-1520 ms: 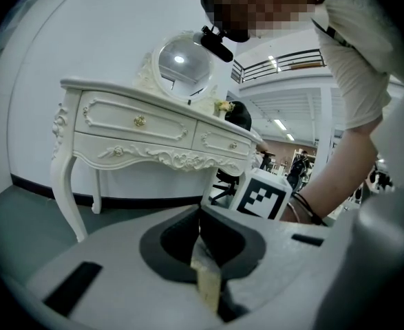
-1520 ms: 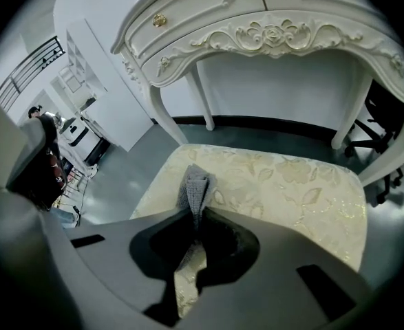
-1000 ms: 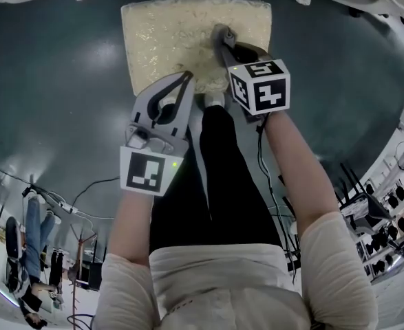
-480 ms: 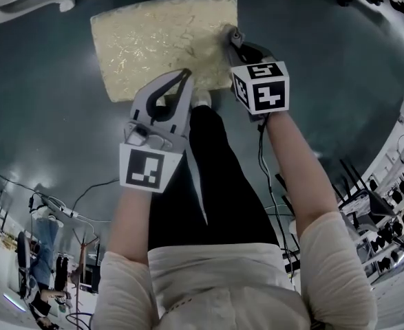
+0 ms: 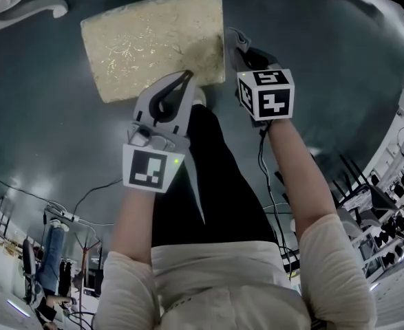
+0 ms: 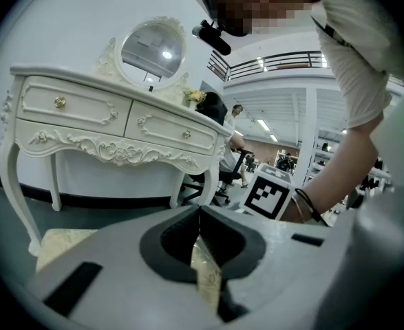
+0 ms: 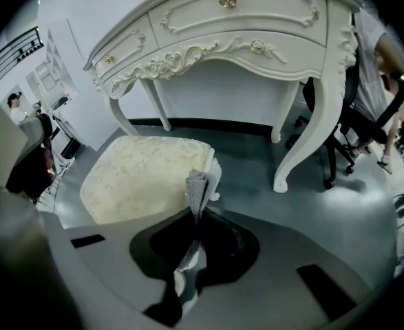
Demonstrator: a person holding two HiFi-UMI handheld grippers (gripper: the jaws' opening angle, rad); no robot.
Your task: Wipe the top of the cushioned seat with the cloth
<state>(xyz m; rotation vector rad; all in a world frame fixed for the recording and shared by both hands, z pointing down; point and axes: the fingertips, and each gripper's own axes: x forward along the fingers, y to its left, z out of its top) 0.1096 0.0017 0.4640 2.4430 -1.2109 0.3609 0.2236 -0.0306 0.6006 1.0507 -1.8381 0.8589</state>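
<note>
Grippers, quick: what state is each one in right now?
Left gripper: jaws shut, nothing between them.
Right gripper: jaws shut on the grey cloth.

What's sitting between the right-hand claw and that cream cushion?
Only the grey cloth, pinched in the right gripper and poking toward the cushioned seat, as the right gripper view shows. Otherwise there is bare dark floor.

Even indoor light, floor glare, fisheye bending, dark vignetted corners
</note>
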